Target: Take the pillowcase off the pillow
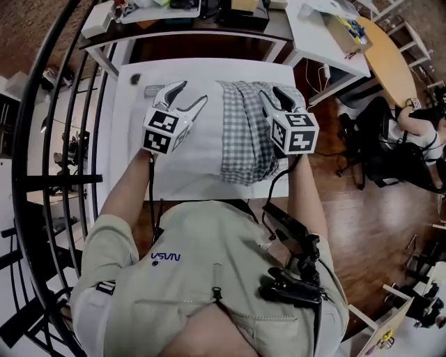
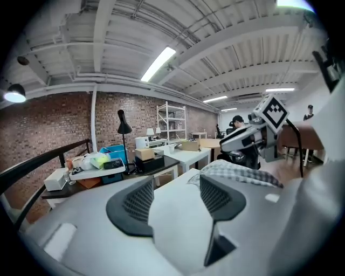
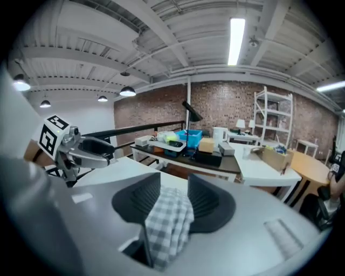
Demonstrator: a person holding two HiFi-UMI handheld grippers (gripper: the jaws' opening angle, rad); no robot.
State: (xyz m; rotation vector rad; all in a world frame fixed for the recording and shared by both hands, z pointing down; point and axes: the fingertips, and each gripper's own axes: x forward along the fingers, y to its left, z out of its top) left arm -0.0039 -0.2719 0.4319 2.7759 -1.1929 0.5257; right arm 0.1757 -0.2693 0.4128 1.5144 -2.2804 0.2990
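A grey-and-white checked pillowcase [image 1: 244,139] lies crumpled on the right half of the white table [image 1: 136,139]. To its left everything is white, and I cannot tell a pillow from the tabletop. My left gripper [image 1: 194,92] hovers over that white area, open, and only white surface shows between its fingers [image 2: 175,186]. My right gripper [image 1: 277,94] hangs over the pillowcase's far right part. In the right gripper view, checked cloth [image 3: 170,215] shows in the gap of the right gripper [image 3: 173,186]. The jaws stand apart and do not pinch it.
Behind the table stand desks [image 1: 174,17] with boxes and a blue bin [image 3: 190,136]. A black railing [image 1: 42,139] curves along the left. On the right are wooden floor, a round table [image 1: 390,63] and a seated person [image 1: 418,129].
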